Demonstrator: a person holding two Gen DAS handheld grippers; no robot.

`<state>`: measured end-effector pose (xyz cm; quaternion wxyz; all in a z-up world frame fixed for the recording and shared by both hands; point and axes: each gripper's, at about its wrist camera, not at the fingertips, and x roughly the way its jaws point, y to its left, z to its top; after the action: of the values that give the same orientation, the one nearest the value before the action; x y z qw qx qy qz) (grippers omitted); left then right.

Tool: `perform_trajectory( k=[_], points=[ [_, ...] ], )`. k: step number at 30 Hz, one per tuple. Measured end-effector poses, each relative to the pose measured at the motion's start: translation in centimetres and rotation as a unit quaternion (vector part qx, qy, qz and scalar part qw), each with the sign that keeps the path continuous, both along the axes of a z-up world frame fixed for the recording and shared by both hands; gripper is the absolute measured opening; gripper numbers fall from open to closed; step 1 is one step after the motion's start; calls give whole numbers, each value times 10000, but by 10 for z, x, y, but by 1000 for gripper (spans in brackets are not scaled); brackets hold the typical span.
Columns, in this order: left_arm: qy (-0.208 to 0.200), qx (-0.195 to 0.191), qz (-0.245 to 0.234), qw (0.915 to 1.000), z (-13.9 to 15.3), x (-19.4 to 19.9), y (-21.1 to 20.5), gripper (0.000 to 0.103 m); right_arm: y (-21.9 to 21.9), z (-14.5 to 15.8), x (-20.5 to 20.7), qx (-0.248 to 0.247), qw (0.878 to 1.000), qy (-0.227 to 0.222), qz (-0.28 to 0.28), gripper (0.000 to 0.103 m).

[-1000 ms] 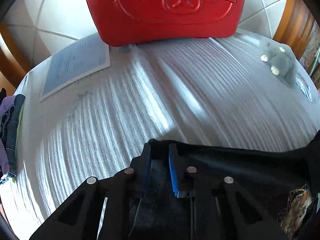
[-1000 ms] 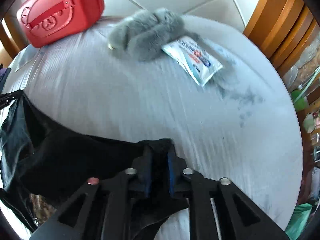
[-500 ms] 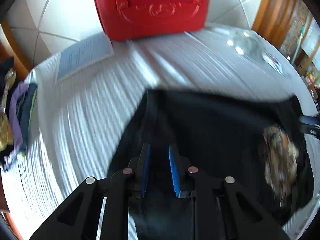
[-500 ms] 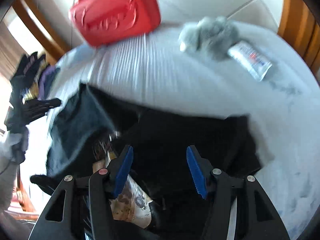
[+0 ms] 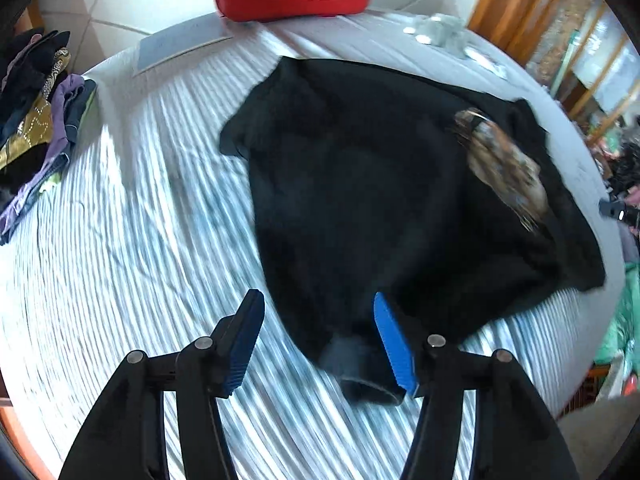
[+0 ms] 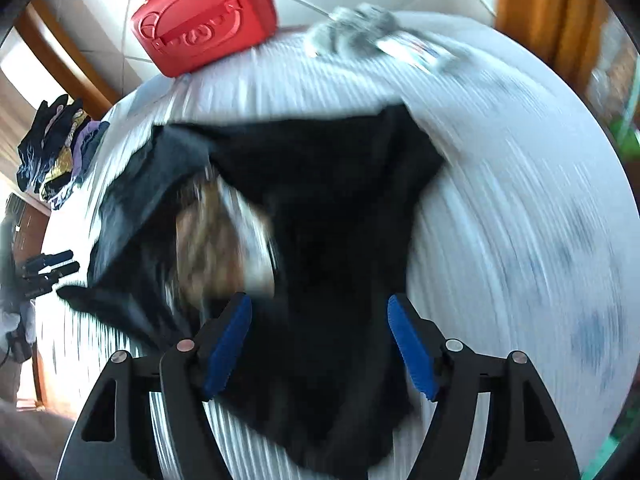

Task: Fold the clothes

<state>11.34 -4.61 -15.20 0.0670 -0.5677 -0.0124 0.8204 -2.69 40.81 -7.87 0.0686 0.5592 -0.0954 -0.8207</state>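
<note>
Both pictures are blurry, so small details are hard to make out. The black shirt [image 5: 360,184] lies spread out on the table [image 5: 120,240], which has a white striped cloth on it. A brown picture [image 5: 504,172] printed on the shirt is partly tucked under a fold, and it is too smeared to tell what it shows. In the right wrist view the shirt's near edge runs down behind the gripper and is cut off at the bottom.

The left gripper [image 5: 320,336] is wide open and holds nothing. A corner of the shirt lies on the table between its blue pads [image 5: 244,340]. The right gripper [image 6: 320,344] is wide open too, with nothing in its grip, and the shirt lies between its fingers.

At the far side of the table stands a red bag [image 6: 204,20] with a handle; it is shut, so what is inside is hidden. Its top is cut off in the left wrist view. Beside it lies a sheet of paper [image 5: 180,44]. A grey fluffy thing [image 6: 352,32] lies at the far right, touching a white packet [image 6: 416,48]; both are just blurs. A pile of other clothes [image 5: 36,112] sits at the left edge, partly cut off.
</note>
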Motion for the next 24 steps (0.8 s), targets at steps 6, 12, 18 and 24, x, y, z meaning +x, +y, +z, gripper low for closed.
perform_trajectory(
  k=[6,12,18,24],
  points=[
    [38,171,-186,9997,4,36,17,63,23,-14,76,-393,9972,-203,-607,71],
    [148,24,-266,9995,-10,43,31,80,21,-21,96,-341,9984,-256,-366,72],
    [251,-145,-263,9992,-31,40,44,80,10,-35,93,-251,9992,-315,-17,72],
    [436,-534,-149,9975,-55,24,52,81,2,-45,87,-111,9992,-263,272,72]
  ],
)
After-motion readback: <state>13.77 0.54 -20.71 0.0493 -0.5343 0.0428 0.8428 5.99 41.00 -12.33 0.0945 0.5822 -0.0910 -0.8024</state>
